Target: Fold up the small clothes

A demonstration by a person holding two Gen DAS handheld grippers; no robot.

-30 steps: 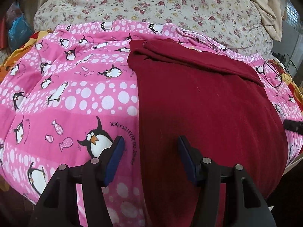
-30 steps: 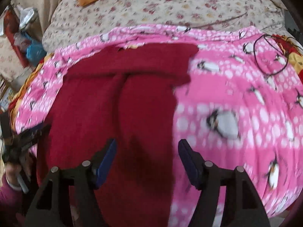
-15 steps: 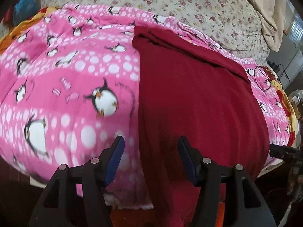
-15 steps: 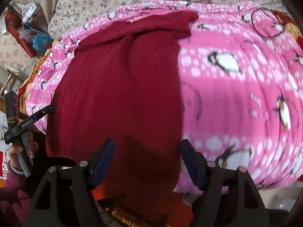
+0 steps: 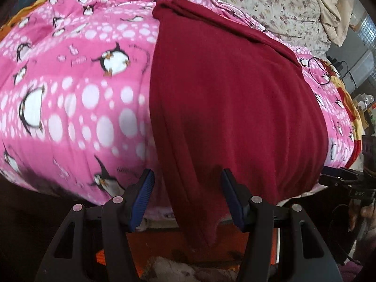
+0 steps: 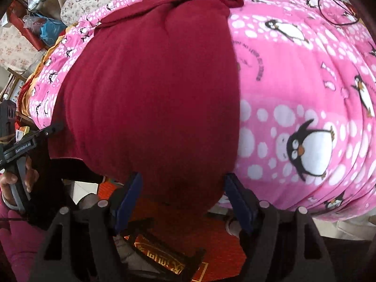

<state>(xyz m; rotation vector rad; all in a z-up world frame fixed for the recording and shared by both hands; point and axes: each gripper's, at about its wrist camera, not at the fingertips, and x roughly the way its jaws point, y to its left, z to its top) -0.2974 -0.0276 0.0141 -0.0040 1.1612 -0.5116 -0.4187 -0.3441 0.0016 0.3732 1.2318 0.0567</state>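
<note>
**Two tongs at the near hem of the garment**

Two tongs are in view, each seen from its own wrist camera, both pointing steeply down at the near edge of the bed.

1. Garment position. We see the dark red garment (image 5: 230, 108) spread lengthwise on the pink penguin-print blanket (image 5: 70, 89). Its far end is folded over into a band near the floral bedspread (image 5: 270, 2). Its near end hangs over the edge of the bed; in the left wrist view one corner droops lower than the rest.

2. Left tongs (image 5: 186, 197). We find the jaws released. The blue pads (image 5: 143, 197) stand apart with the hanging left corner of the garment between them; the pads do not press on the cloth.

3. Right tongs (image 6: 182, 202). We find the jaws released and standing wide; they have just been opening. The near right portion of the hem sits between the pads (image 6: 128, 199), with no visible pinch on the cloth.

4. Surroundings. A thin black cable loop (image 6: 338, 9) lies on the blanket well apart from the garment, at the far right. In the right wrist view a hand (image 6: 16, 181) grips the handle of the left tongs at the left frame edge, with a magenta sleeve (image 6: 21, 242) below it. An orange-red floor covering (image 6: 211, 242) shows beneath the bed edge.
</note>
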